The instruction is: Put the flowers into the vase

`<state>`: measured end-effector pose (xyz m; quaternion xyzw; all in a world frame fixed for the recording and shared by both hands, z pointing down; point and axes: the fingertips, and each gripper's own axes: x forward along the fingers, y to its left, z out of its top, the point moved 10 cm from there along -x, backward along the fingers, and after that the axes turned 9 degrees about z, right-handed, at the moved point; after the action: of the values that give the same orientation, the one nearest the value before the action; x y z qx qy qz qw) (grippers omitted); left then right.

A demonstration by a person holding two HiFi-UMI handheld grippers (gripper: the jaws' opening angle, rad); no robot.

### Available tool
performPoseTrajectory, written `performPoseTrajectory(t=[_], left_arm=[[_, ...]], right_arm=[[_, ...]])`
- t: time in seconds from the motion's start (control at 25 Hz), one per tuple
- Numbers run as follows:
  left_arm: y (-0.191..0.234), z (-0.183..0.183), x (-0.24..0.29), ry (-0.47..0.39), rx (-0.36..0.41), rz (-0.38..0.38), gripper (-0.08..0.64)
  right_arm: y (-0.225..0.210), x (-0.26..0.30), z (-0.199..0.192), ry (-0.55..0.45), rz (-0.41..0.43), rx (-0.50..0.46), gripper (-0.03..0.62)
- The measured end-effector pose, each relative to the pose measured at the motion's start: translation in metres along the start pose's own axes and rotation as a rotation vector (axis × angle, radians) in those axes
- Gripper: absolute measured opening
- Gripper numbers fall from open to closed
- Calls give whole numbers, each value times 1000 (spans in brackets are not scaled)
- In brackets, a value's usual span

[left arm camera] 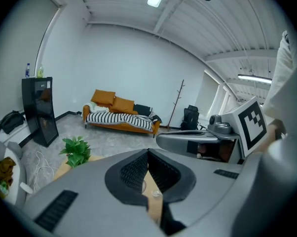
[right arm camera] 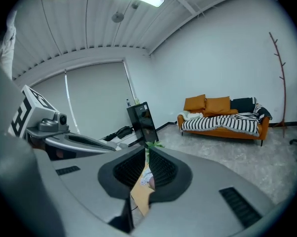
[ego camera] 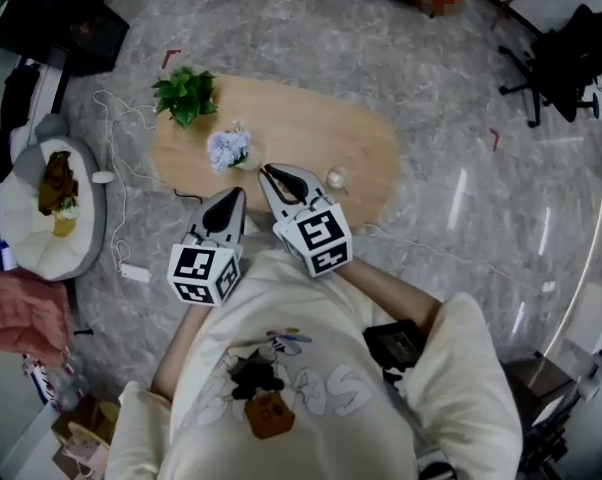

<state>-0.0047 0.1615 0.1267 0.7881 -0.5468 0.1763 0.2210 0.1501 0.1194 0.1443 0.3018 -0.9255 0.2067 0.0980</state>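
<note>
A bunch of pale lavender flowers (ego camera: pixel 228 148) stands in a small vase on the oval wooden table (ego camera: pixel 311 128), left of centre. A small clear glass object (ego camera: pixel 335 178) sits near the table's front edge. My left gripper (ego camera: pixel 238 192) hovers over that front edge, just short of the flowers, and its jaws meet at the tips with nothing between them (left arm camera: pixel 148 152). Right beside it, my right gripper (ego camera: pixel 266 170) points between the flowers and the glass object; its jaws are also together and empty (right arm camera: pixel 146 151). The flowers (right arm camera: pixel 148 178) show through the gap below its tips.
A green potted plant (ego camera: pixel 186 93) stands at the table's far left end. On the floor are a white pet bed (ego camera: pixel 16 230), cables and a black cabinet (ego camera: pixel 61 18). An office chair (ego camera: pixel 566 58) is far right, an orange sofa (left arm camera: pixel 121 117) by the wall.
</note>
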Motion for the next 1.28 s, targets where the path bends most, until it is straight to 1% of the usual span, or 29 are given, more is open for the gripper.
performPoseTrajectory(t=[0.12, 0.24, 0.32, 0.48, 0.6, 0.72, 0.96, 1.12, 1.28], left_arm=[[-14, 0, 6, 2, 5, -12, 8], [-34, -12, 8, 10, -9, -27, 8], [-40, -15, 13, 4, -16, -33, 8], [-52, -19, 17, -13, -37, -22, 8], [-65, -24, 25, -19, -36, -50, 9], [-73, -23, 33, -23, -16, -81, 8], [-94, -14, 40, -23, 10, -107, 8], [-101, -12, 41, -2, 21, -123, 8], [-96, -10, 43, -5, 3, -106, 9]], right_arm=[[-7, -14, -8, -11, -25, 45, 25], [-6, -32, -23, 7, -27, 68, 18], [-7, -38, -28, 13, -16, 62, 17], [-7, -52, -37, 18, 4, 32, 5], [-10, -65, -39, 18, 1, -4, 5], [-12, -69, -37, 0, -11, -21, 5], [-21, -90, -40, -23, -81, 4, 5], [-21, -97, -39, -24, -95, 13, 5], [-24, -94, -38, -24, -89, 20, 5]])
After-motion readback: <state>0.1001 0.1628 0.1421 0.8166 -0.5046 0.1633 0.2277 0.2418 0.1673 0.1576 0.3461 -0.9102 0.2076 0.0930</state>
